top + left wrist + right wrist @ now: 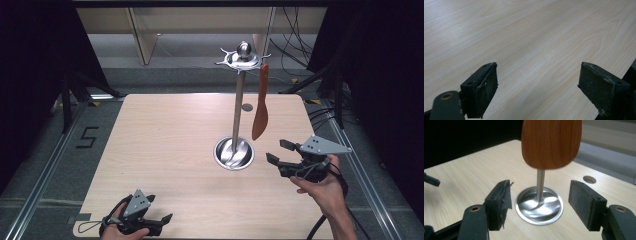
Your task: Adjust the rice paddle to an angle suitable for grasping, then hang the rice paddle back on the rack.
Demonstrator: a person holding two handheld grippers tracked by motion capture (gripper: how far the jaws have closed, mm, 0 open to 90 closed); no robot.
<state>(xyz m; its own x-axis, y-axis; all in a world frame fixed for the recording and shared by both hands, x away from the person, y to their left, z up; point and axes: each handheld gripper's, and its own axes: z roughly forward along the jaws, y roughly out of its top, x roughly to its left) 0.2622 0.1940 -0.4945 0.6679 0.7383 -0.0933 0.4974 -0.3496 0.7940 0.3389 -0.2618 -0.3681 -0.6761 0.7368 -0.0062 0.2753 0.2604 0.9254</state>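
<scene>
On the pale wooden counter (pixel 165 150), with grey floor (pixel 45 145) and dark curtains around, a spatula (pixel 260 102) hangs from a metal stand (pixel 235 150); both hand-held grippers, left (pixel 162 220) and right (pixel 279 151), are released and empty

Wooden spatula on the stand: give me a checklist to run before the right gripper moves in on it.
1. Right gripper open: ok, jaws wide apart with nothing between them.
2. Wooden spatula hanging free from the stand's top: ok.
3. Blade lined up with the jaws: not ok, in the right gripper view it hangs above their tips.
4. Stand's base flat on the table: ok.
5. Left gripper out of the way: ok, open near the table's front edge.
6. How firmly the spatula's hook sits: cannot tell.
</scene>
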